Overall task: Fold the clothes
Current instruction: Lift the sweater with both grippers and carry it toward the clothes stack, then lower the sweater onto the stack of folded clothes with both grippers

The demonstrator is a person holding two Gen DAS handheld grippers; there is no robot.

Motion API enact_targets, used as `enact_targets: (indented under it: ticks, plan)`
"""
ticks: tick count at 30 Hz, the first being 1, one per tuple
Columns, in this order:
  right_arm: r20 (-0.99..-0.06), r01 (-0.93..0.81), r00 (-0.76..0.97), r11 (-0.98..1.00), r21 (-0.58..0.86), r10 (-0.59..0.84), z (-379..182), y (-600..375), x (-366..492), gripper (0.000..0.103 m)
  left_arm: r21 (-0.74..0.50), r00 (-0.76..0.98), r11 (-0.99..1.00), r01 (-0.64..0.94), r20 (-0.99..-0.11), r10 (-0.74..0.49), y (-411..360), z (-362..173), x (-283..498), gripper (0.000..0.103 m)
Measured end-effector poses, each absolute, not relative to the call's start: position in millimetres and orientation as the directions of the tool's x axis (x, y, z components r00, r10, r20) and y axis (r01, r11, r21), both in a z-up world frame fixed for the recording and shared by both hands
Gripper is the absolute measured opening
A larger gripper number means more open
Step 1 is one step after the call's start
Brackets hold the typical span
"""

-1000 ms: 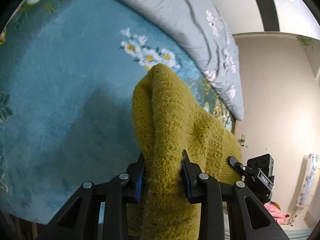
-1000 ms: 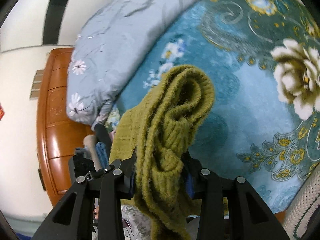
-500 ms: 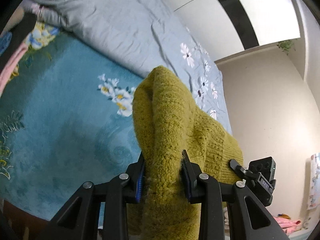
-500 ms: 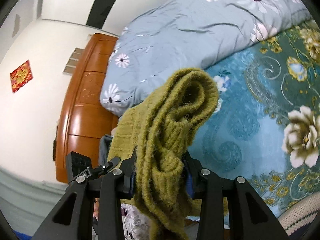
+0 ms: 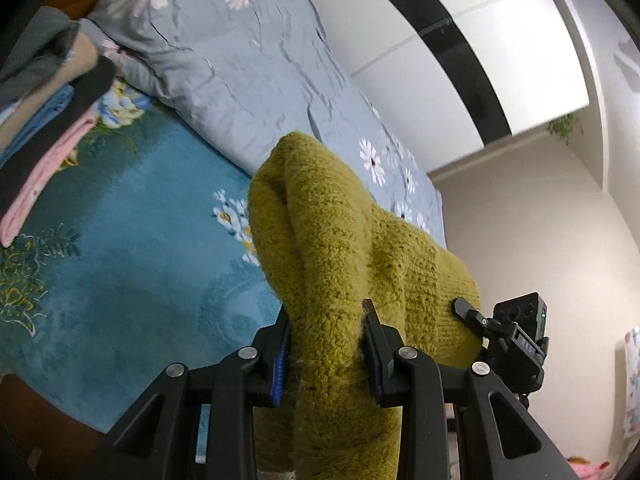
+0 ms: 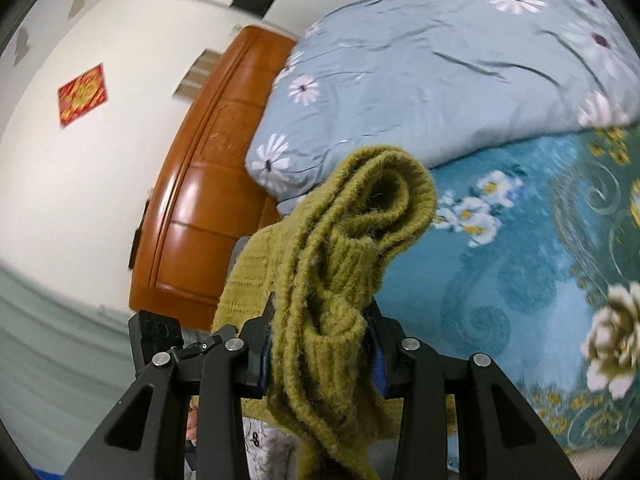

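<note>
An olive-green knitted sweater (image 5: pixel 332 248) is clamped in both grippers and held up in the air above a bed. My left gripper (image 5: pixel 326 348) is shut on a bunched fold of it. The knit stretches right toward the other gripper's body (image 5: pixel 516 340). In the right wrist view my right gripper (image 6: pixel 320 340) is shut on a rolled, ribbed edge of the sweater (image 6: pixel 360 232), which hangs down between the fingers. The rest of the sweater drops out of view below.
The bed has a teal floral blanket (image 5: pixel 120 248) (image 6: pixel 520 264) and a grey-blue daisy duvet (image 5: pixel 248 72) (image 6: pixel 440 72) heaped at the back. A stack of folded clothes (image 5: pixel 44 92) sits at the left. An orange wooden headboard (image 6: pixel 208 208) stands by the white wall.
Both grippers have risen and tilted up with the sweater, so the duvet, walls and headboard now fill more of each view. The clothes stack has come into the left view.
</note>
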State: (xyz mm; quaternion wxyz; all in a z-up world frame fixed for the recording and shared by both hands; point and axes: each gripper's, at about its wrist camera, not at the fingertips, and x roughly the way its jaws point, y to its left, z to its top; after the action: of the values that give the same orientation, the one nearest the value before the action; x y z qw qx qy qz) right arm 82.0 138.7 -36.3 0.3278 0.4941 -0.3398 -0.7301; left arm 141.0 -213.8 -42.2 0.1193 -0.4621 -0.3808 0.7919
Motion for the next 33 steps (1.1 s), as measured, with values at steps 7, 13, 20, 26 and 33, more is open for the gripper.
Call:
enact_targets:
  ticks: [7,13,20,26,33]
  plan:
    - [-0.518,0.227,-0.186,-0.55,0.804,-0.835,-29,76,44,0.039,-0.724,-0.619,-0.655,0.218,-0.621,0.481,-267,-43,151,0.033]
    - [-0.554,0.339,-0.09,-0.549,0.764,-0.827,-11,-14,12,0.039,-0.754,-0.674,-0.597,0.276,-0.594,0.439,-340,-54,161,0.033]
    - [-0.591,0.476,0.015,-0.514,0.714,-0.807,16,-150,-32,0.039,-0.777,-0.751,-0.54,0.325,-0.559,0.352,-453,-53,156,0.033]
    - [-0.615,0.572,0.132,-0.447,0.688,-0.777,27,-280,-78,0.039,-0.769,-0.799,-0.496,0.403,-0.56,0.219,-543,-53,158,0.033]
    - [-0.67,0.676,0.253,-0.368,0.638,-0.698,24,-412,-111,0.039,-0.761,-0.812,-0.427,0.488,-0.576,0.097,-610,-65,167,0.033]
